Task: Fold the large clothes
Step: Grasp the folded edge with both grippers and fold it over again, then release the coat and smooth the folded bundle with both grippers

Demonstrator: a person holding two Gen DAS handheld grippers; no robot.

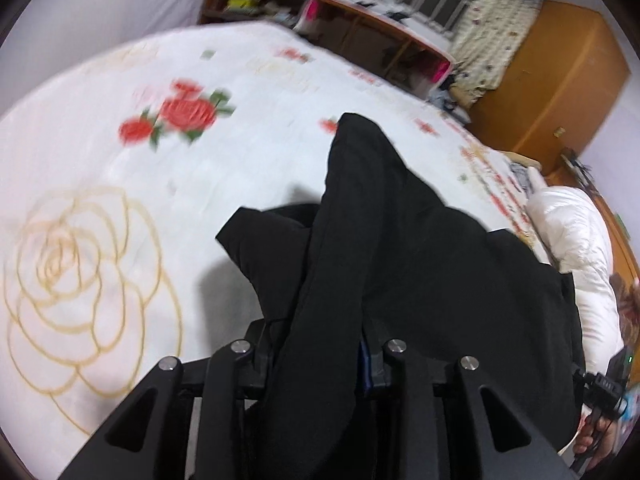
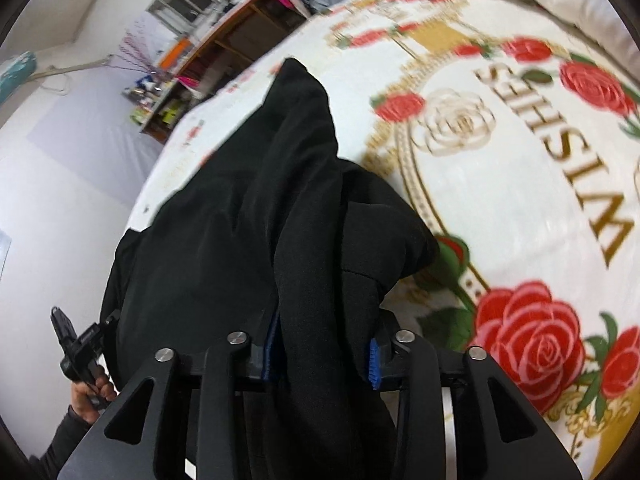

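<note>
Over the bed (image 1: 100, 152), the left gripper (image 1: 320, 356) and right gripper (image 2: 320, 352) each hold a bunched black garment (image 1: 400, 240) between narrow jaws; folding looks barely begun, nothing laid flat yet.

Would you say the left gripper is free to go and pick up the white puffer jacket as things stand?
Probably not yet. The left gripper has a fold of the black garment between its fingers, and the white puffer jacket lies beyond that bunched cloth at the bed's far edge.
</note>
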